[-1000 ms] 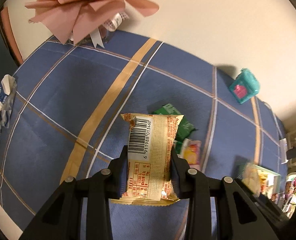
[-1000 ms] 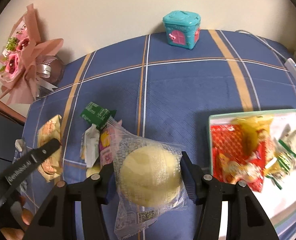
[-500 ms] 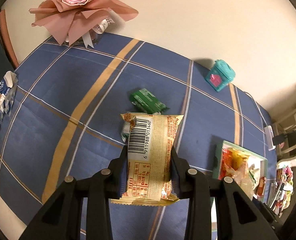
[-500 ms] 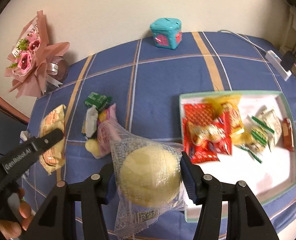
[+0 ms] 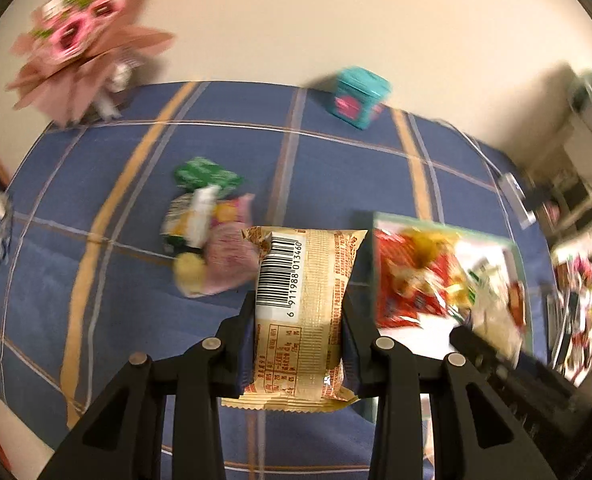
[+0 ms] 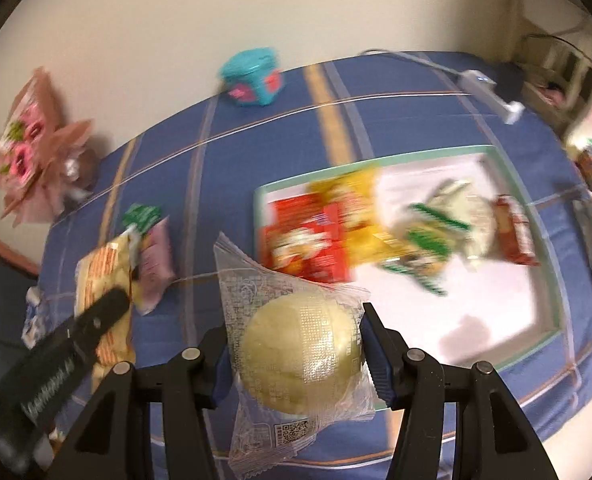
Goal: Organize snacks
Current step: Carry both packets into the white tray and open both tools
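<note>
Carrying two snacks at once, both grippers now swinging toward the tray (image 6: 552, 248) way more than a second ago, when mostly bare blue tablecloth (image 5: 95, 320) was filling the left view. Left gripper (image 5: 299, 312) clamping the tan wafer pack (image 5: 304, 304) barcode-up, hanging just left of the tray's near-left corner. Right gripper (image 6: 296, 344) squeezing the clear-wrapped round bun (image 6: 302, 354), hovering near the tray's near-left edge, no longer over the loose pile.

Tray already holding red, yellow and green packets bunched at its far side, leaving white floor open on the near right. Meaning, probably: pickup done, drop-off coming next for both.

Leftover pile (image 5: 207, 240) sitting on the cloth to the left, a green pack, a pink one and something yellow, waiting for another trip. Everything smearing with motion blur, so exact height over the tray being hard to call. Teal toy box (image 6: 251, 78) and pink bouquet (image 5: 83, 52) staying put along the far wall.
</note>
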